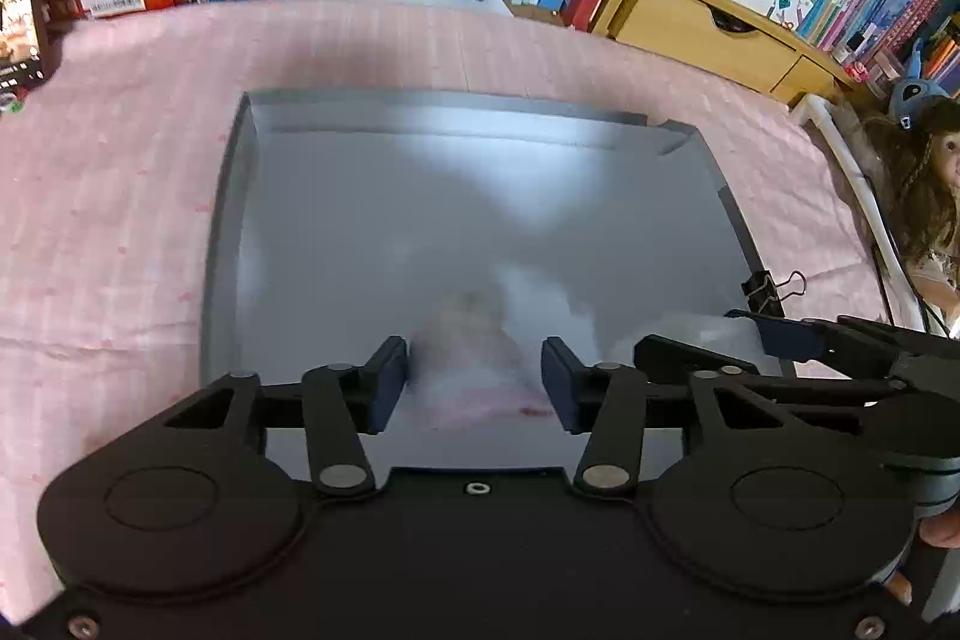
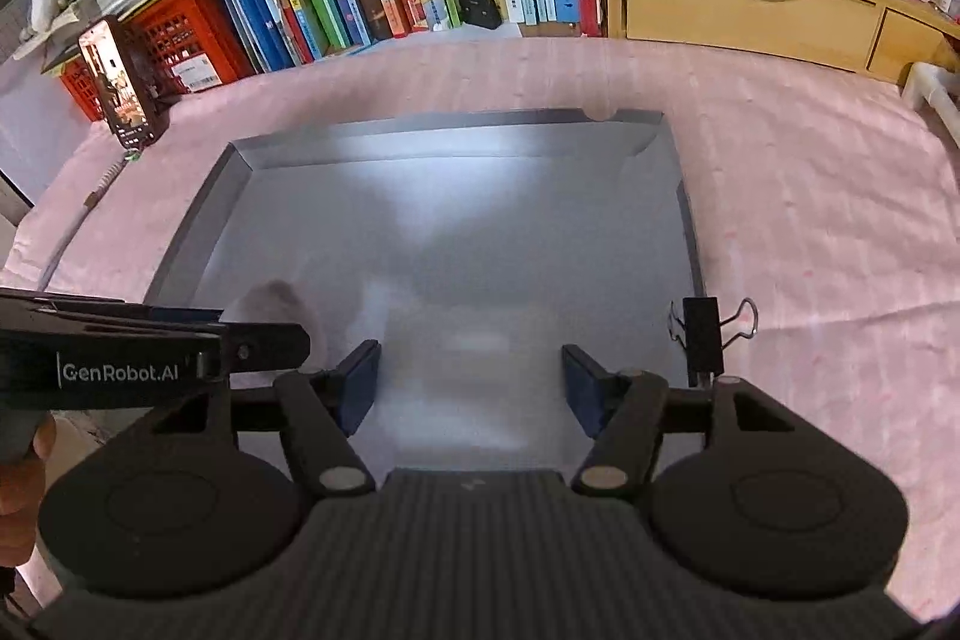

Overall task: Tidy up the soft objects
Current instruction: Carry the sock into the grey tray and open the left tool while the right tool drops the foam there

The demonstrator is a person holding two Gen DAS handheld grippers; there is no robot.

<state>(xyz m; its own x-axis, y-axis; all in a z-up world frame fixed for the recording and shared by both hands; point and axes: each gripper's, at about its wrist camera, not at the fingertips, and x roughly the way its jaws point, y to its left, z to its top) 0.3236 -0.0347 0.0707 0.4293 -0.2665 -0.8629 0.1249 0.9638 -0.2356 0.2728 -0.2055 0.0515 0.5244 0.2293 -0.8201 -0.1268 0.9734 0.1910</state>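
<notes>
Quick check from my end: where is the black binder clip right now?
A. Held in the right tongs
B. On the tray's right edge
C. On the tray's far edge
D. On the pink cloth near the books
B: the binder clip is clamped on the right rim of the grey tray, just ahead of the right tongs, which stand open with nothing in them.
</notes>
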